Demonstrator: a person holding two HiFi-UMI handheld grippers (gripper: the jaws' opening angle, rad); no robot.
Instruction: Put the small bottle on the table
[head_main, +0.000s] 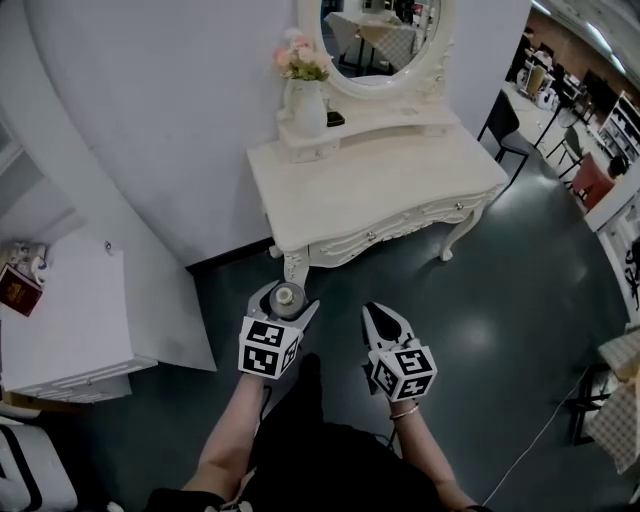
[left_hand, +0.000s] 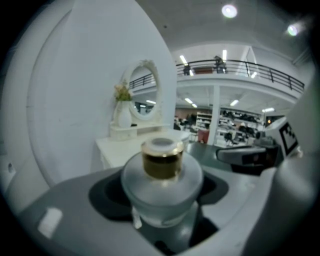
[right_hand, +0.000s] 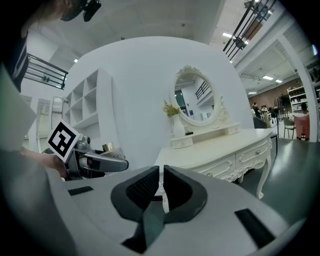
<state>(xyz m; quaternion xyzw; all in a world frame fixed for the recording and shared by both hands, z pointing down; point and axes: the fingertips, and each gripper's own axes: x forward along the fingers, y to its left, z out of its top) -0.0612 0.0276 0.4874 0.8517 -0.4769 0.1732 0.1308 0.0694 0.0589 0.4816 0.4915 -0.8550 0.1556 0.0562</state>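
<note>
A small frosted glass bottle with a gold collar and pale cap stands upright between the jaws of my left gripper, which is shut on it. From above the bottle shows as a round cap, held over the dark floor just in front of the white dressing table. My right gripper hangs beside it to the right, shut, with nothing between its pads. In the right gripper view the left gripper and bottle appear at the left, with the dressing table ahead.
On the table's raised back shelf stand a white vase of flowers and an oval mirror. A white cabinet stands at the left against a curved white wall. Chairs and desks are at the far right.
</note>
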